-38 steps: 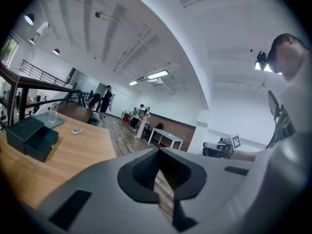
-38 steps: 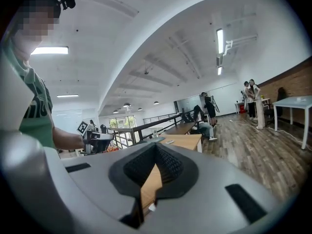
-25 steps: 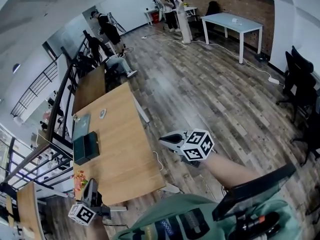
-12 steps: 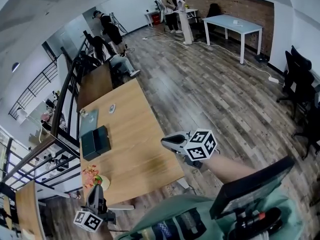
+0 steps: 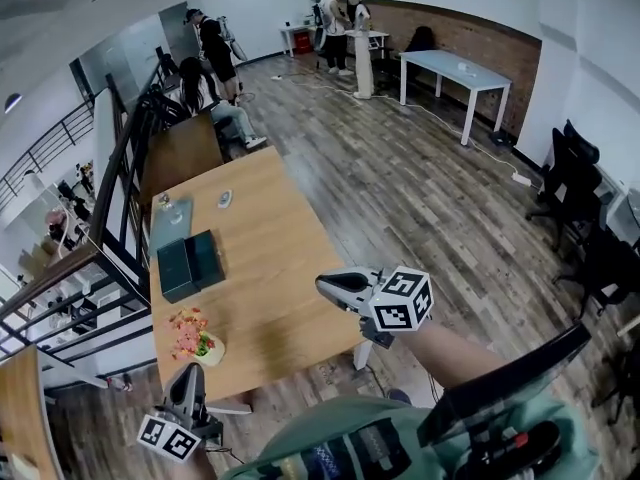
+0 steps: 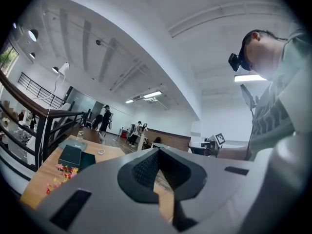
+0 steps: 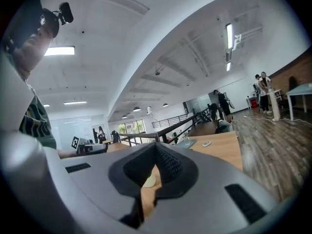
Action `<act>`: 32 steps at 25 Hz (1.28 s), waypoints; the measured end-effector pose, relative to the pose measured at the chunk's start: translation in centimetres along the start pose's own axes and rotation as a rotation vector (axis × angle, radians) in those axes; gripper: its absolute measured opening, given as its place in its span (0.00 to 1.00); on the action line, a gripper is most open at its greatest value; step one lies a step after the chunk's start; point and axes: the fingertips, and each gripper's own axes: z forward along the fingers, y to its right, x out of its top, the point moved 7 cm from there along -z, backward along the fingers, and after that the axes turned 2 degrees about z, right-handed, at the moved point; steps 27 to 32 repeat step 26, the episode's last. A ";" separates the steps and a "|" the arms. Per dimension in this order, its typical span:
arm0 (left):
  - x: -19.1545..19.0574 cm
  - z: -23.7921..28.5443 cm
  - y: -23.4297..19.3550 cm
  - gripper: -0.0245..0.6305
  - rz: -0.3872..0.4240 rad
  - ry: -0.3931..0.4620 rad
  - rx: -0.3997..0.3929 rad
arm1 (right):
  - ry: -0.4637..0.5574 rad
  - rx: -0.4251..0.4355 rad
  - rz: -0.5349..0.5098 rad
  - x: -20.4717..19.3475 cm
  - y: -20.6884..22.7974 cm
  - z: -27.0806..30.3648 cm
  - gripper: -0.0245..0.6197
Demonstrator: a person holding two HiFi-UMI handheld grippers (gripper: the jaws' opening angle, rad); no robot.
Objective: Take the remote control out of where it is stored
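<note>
Remote control cannot be made out in any view. A dark box lies on the wooden table, at nine o'clock from the right gripper. The left gripper is held off the table's near edge, at seven o'clock in the head view. Both grippers' jaws are pressed together, holding nothing.

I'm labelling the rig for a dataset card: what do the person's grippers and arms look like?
Both the left gripper and right gripper have grey, wedge-shaped shells with black textured pads. Each carries a white cube printed with black square markers. The person wears a green top; the right forearm is unsleeved.
</note>
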 end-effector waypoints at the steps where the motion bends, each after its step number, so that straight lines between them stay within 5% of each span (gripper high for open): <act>1: 0.0 0.0 -0.2 0.04 -0.005 0.010 -0.013 | -0.004 -0.009 -0.001 0.0 -0.3 -0.1 0.04; 19: -2.4 7.3 7.9 0.04 -0.032 0.037 -0.053 | -0.058 0.011 -0.031 1.1 4.3 -8.0 0.04; 32: -3.1 6.9 8.3 0.04 -0.052 0.017 -0.021 | -0.068 0.025 -0.019 0.5 4.9 -8.8 0.04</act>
